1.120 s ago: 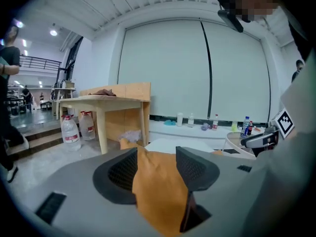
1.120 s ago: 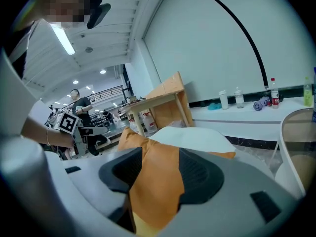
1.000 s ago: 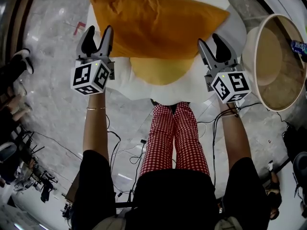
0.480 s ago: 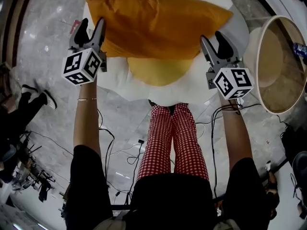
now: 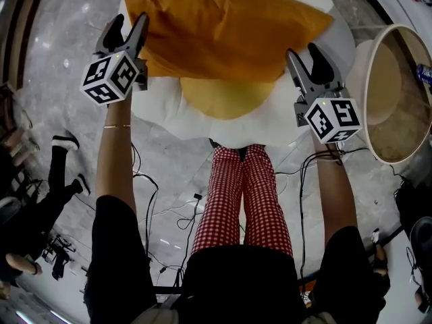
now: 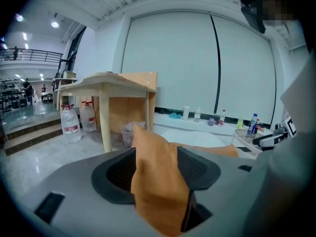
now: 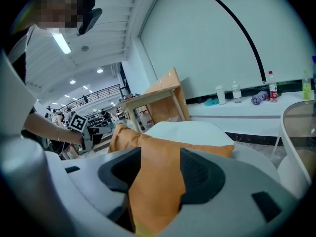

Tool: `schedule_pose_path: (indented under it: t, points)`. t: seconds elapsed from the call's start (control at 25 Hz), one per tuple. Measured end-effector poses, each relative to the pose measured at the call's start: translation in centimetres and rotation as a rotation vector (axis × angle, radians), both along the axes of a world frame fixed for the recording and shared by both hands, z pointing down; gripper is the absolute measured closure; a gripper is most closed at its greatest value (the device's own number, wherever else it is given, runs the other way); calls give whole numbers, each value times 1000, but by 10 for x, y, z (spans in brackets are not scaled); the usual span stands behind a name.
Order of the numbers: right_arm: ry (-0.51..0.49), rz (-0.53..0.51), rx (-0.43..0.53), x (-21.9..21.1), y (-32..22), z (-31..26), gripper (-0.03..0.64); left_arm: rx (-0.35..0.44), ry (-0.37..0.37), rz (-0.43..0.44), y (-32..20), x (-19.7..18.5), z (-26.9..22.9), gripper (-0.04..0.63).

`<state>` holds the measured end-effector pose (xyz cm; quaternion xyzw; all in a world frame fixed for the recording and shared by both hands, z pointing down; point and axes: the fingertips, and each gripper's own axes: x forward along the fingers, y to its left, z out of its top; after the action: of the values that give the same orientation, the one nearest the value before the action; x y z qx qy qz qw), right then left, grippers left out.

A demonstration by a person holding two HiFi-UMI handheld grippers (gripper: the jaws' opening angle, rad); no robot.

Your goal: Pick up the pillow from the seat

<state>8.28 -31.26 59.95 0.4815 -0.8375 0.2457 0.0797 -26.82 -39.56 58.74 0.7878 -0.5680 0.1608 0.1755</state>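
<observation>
An orange fabric pillow (image 5: 223, 25) is straddled at its corners by the left gripper (image 5: 128, 21) and the right gripper (image 5: 304, 51). Both jaw pairs are spread, with nothing pinched.

Site: I read this as a big open hall used as a work studio, not a home | Evidence: polished stone floor (image 5: 61, 113) with loose cables (image 5: 152, 201), upper walkway railing (image 6: 29, 56), strip lights (image 7: 61, 42), wooden table (image 6: 106, 85), large water jugs (image 6: 70, 124), blinds (image 6: 168, 58) over tall windows.
</observation>
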Motion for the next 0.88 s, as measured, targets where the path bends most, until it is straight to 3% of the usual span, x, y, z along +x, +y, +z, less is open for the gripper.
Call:
schedule_pose_path:
  t: [0.56, 0.88]
  points:
    - [8, 16, 7, 3, -2, 1, 380, -55, -11, 31, -29, -8, 17, 302]
    - [10, 24, -3, 7, 0, 5, 380, -90, -8, 99, -42, -8, 24, 259]
